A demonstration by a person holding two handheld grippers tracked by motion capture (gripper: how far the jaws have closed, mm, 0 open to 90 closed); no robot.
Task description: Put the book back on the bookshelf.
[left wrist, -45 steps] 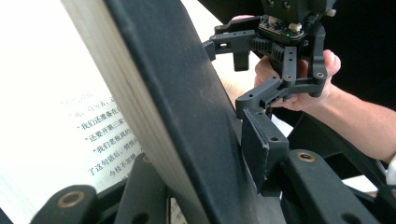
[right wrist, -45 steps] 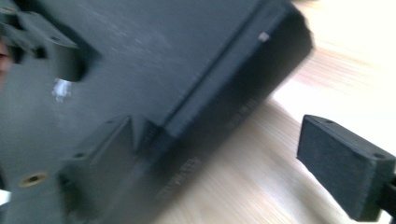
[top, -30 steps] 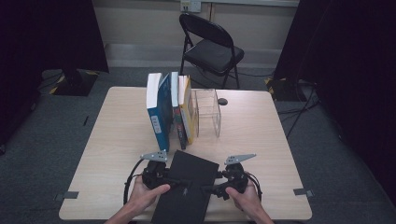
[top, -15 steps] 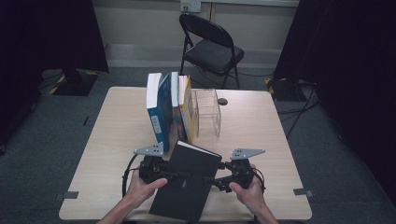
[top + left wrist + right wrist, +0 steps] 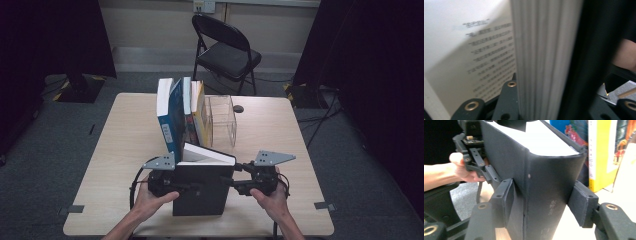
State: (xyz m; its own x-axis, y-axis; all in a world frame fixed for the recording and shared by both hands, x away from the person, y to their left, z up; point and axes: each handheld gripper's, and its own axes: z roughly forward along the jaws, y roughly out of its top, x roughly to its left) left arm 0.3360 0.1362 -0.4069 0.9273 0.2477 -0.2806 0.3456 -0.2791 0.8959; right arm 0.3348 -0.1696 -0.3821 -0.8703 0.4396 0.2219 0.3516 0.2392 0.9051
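Black book [image 5: 200,187] standing tilted at lower centre of frame on the desk [image 5: 120,150], left tool [image 5: 172,184] clamped on its page edge, right tool [image 5: 235,184] clamped across its spine, upright books [image 5: 181,117] just above.

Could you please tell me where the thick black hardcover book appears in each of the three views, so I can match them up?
High view: the thick black hardcover book stands at the near edge, between both grippers.
Left gripper view: its page block and dark cover run top to bottom through the centre.
Right gripper view: its spine sits centre, between the jaws.
Shared landmark: the yellow upright book behind it also shows in the right gripper view.
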